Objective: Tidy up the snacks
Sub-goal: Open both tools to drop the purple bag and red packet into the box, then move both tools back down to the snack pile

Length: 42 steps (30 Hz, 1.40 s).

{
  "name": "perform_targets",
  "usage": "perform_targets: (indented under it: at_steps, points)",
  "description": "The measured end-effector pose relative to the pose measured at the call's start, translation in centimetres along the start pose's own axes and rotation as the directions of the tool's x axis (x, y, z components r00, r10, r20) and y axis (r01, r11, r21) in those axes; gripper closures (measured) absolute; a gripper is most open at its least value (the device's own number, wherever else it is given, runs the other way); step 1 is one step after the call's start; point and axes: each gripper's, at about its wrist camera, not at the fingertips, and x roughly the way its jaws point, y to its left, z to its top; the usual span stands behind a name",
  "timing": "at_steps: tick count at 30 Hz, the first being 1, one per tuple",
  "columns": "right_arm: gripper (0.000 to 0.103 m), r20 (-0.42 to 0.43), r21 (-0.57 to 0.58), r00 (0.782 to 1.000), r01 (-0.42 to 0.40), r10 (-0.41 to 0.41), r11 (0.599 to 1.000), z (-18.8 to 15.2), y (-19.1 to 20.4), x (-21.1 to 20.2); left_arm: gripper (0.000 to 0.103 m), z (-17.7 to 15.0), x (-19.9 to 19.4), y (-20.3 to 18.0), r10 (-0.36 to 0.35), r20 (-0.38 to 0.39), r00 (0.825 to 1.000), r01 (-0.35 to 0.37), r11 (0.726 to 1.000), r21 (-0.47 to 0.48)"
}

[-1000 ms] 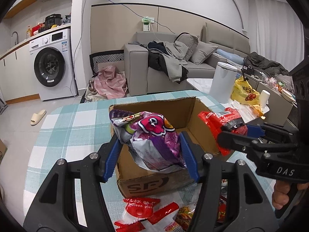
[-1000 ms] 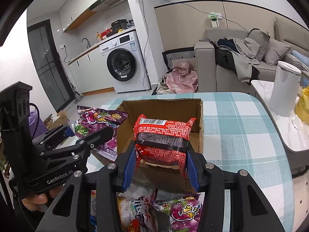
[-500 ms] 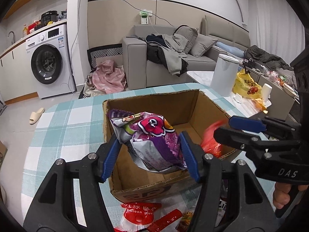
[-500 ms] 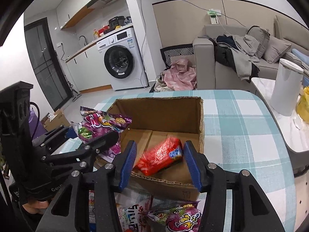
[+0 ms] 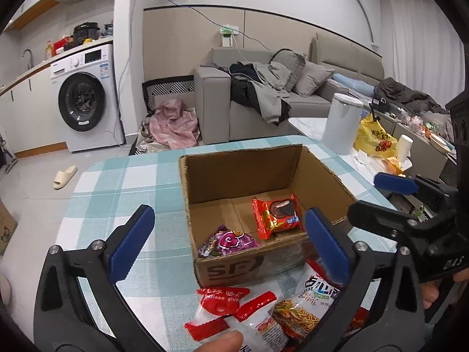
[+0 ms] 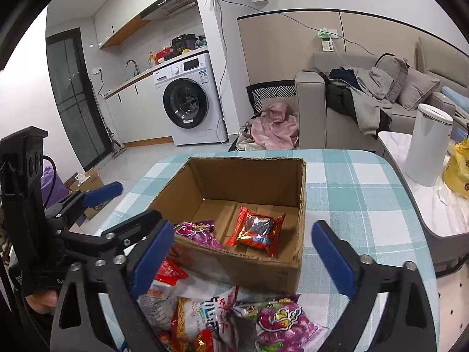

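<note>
Left hand-held gripper (image 5: 225,240) and right hand-held gripper (image 6: 243,252): hovering at box's near edge, jaws opening wide, gripping nothing. Loose snack packs (image 6: 222,314): lying on checked worktop (image 6: 351,182) just before box. Box (image 5: 252,267): holding purple bag (image 5: 227,242) against near wall, red pack (image 5: 277,214) lying flat beyond.

A brown cardboard box (image 6: 234,267) stood on a teal-and-white checked tablecloth (image 6: 360,202), holding a red-orange packet (image 6: 258,231) and a purple one (image 6: 196,231) — while blue pads (image 6: 152,255) lined the black grippers, and red, white and purple packets (image 6: 205,314) lay in front.
</note>
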Motion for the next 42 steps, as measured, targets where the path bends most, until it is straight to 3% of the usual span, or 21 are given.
perform_targets:
  at_steps: [13, 18, 24, 42]
  points:
    - [0.001, 0.011, 0.023, 1.000, -0.002, 0.001, 1.000, -1.9, -0.6, -3.7, 0.001, -3.6, -5.9, 0.8, 0.025, -0.007, 1.000, -0.025, 1.000, -0.004]
    - [0.001, 0.019, 0.029, 0.999, -0.038, 0.037, 0.999, -3.1, -1.1, -4.7, 0.001, -5.2, -7.5, 0.5, 0.033, -0.022, 0.999, -0.033, 0.999, 0.003]
    - [0.001, -0.013, 0.054, 0.999, -0.035, 0.036, 0.998, -4.9, -1.3, -4.9, 0.001, -6.8, -9.3, 0.2, 0.028, -0.027, 0.999, -0.028, 1.000, 0.012]
    - [0.001, -0.114, 0.047, 0.993, -0.021, 0.026, 0.999, -9.0, -0.4, -4.9, 0.001, -10.7, -9.8, 0.5, 0.023, -0.109, 0.994, -0.026, 0.999, -0.023]
